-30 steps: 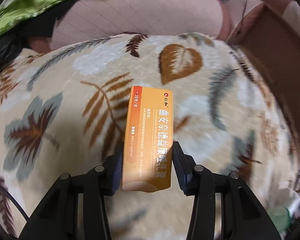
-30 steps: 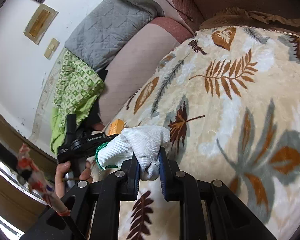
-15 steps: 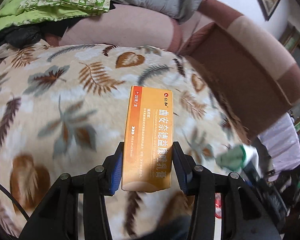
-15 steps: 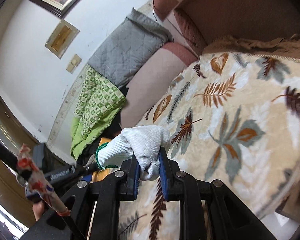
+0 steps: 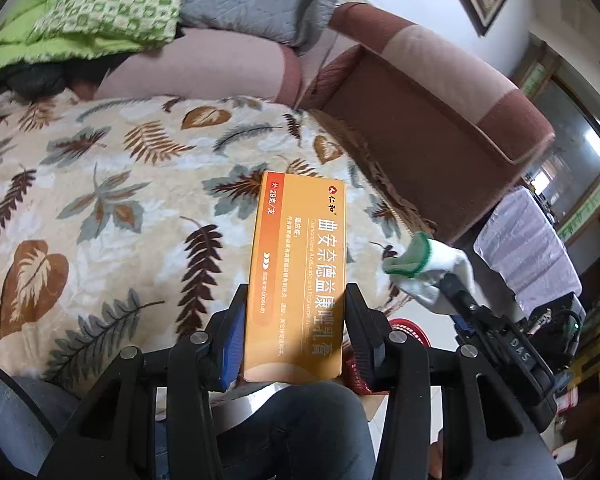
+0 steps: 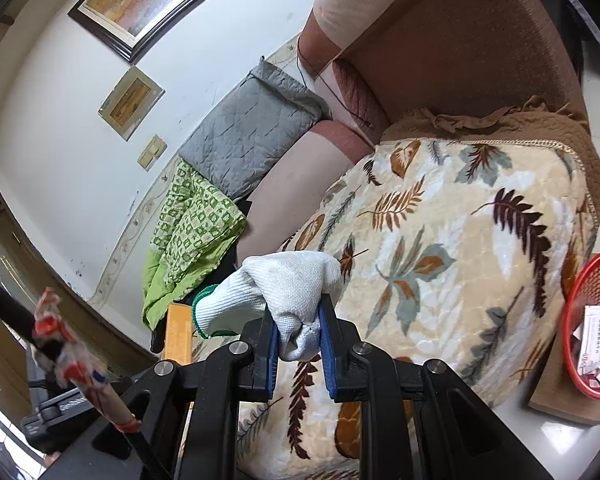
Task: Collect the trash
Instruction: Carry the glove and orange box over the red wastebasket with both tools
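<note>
The left gripper (image 5: 294,336) clamps an orange box (image 5: 298,276), long axis pointing forward along the fingers. The right gripper (image 6: 298,344) pinches a white glove (image 6: 284,292). Both have swung away from the blanket (image 5: 100,200); a red basket (image 6: 592,320) now shows.

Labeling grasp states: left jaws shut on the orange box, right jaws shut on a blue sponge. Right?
Not quite. In the right wrist view the right gripper is shut on a white knitted glove with green cuff, not a sponge. The flat orange cardboard box in the left gripper is right.

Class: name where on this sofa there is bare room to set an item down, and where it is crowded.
Free: the leaf-print blanket, from the brown armrest to its front edge. Crowded: the back corner, with the grey quilt and green cloth. The red basket already holds papers.
</note>
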`<state>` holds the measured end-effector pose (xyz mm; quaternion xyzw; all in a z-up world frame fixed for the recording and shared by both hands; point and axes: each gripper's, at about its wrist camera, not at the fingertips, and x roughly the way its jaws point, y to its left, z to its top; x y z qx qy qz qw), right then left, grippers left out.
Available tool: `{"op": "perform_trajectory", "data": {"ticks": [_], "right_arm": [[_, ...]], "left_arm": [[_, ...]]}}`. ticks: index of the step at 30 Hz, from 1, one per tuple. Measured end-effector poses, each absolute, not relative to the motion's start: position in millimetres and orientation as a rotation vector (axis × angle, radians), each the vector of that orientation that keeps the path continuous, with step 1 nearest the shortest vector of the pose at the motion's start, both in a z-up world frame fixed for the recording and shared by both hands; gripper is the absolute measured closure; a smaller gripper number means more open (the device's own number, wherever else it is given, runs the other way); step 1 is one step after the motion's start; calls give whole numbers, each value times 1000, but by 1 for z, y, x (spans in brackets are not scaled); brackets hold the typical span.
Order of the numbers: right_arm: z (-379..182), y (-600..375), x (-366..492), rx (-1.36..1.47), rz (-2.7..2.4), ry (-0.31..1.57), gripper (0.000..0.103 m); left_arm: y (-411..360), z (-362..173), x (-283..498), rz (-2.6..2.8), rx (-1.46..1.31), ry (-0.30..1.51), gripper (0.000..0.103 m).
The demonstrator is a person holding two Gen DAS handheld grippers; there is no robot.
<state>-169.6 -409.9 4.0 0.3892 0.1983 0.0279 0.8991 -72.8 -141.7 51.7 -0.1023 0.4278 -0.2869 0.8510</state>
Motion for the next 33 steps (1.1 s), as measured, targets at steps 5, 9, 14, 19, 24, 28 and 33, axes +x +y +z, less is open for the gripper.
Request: {"op": "perform_trajectory", "data": {"ticks": [5, 9, 14, 19, 24, 28, 33], "right_arm": [[9, -419, -186, 804, 36, 393, 83], [15, -427, -200, 798, 15, 377, 83], [21, -436, -219, 790, -9, 360, 83], [24, -443, -235, 788, -36, 346, 82], [24, -450, -246, 781, -57, 343, 82], [24, -453, -252, 776, -71, 345, 82], [24, -458, -260, 766, -94, 344, 82]], "left_arm": [[-154, 60, -91, -656, -210, 890, 59], [-163, 63, -101, -681, -202, 886, 59], [-175, 67, -112, -713, -183, 882, 59], [-186, 69, -120, -738, -167, 881, 59], [-195, 70, -126, -762, -155, 884, 59], [-202, 70, -130, -780, -145, 885, 59], [-211, 71, -135, -803, -129, 884, 59]]}}
